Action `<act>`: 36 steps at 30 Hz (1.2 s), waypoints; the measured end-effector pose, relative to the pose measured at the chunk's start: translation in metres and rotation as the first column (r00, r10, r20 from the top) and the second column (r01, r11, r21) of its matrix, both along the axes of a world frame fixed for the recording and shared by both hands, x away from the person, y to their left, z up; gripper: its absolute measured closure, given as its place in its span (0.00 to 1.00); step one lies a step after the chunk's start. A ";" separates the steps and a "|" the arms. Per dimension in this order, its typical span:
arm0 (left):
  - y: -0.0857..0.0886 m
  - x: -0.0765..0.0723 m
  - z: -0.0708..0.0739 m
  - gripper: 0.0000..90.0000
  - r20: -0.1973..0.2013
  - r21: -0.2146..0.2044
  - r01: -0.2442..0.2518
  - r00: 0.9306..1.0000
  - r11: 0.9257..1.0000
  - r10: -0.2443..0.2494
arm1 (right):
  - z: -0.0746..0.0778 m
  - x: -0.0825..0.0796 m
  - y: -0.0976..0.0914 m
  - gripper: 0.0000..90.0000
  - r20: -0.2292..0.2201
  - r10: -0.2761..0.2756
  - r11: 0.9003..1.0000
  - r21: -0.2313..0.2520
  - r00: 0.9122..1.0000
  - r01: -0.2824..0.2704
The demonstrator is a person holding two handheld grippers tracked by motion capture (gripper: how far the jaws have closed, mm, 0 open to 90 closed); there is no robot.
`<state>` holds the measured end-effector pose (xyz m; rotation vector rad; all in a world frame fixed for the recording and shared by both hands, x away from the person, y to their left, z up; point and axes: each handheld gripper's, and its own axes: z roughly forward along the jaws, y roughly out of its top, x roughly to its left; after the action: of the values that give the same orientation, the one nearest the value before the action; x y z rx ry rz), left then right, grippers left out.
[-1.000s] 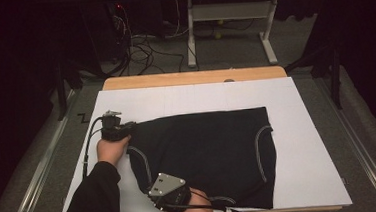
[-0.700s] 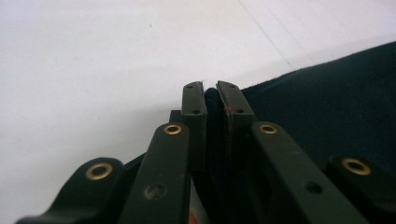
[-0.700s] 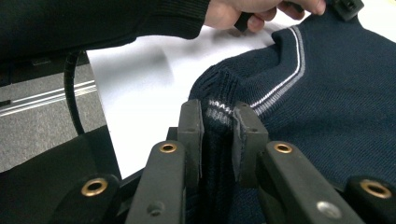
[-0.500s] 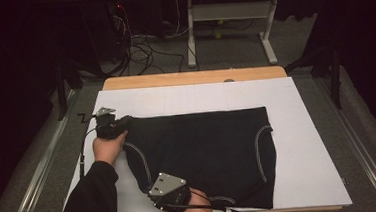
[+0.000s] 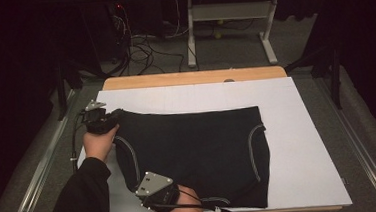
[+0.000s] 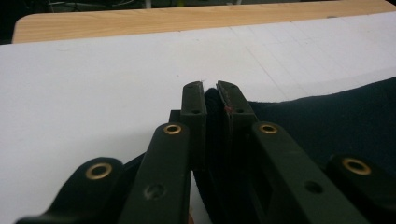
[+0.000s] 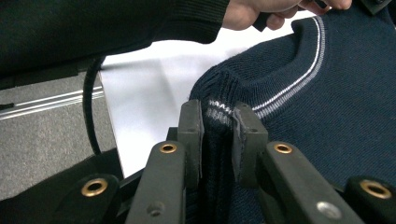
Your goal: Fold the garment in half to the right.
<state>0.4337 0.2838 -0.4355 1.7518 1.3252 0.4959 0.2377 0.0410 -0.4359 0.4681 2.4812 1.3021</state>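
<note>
Our left tool point(image 6: 211, 93) is clamped on a far corner of the dark knit sweater point(image 5: 194, 150), our right tool point(image 7: 219, 116) on its ribbed near edge — two grips along one side, likely to lift and fold it. The sweater lies flat on the white bench point(image 5: 304, 143).

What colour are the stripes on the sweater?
White, on the dark navy sweater; the right gripper view shows the stripes best.
</note>
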 end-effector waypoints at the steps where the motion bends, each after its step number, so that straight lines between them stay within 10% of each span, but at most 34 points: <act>1: 0.002 -0.001 0.000 0.87 0.002 0.000 -0.004 1.000 1.000 0.004 | 0.001 -0.001 0.003 0.85 0.004 0.002 1.000 0.002 1.000 -0.002; 20: 0.065 -0.028 0.007 0.87 0.015 0.008 -0.085 0.996 0.996 0.085 | 0.005 -0.008 0.053 0.85 -0.003 0.086 0.994 0.067 0.996 -0.085; 36: 0.013 -0.018 0.035 0.87 0.035 -0.015 -0.062 0.997 0.998 0.062 | 0.025 -0.008 0.002 0.85 0.039 0.009 0.990 0.140 0.999 -0.014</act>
<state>0.4157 0.2972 -0.4005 1.6875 1.3582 0.5487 0.2298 0.0434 -0.4104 0.4567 2.3748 1.4825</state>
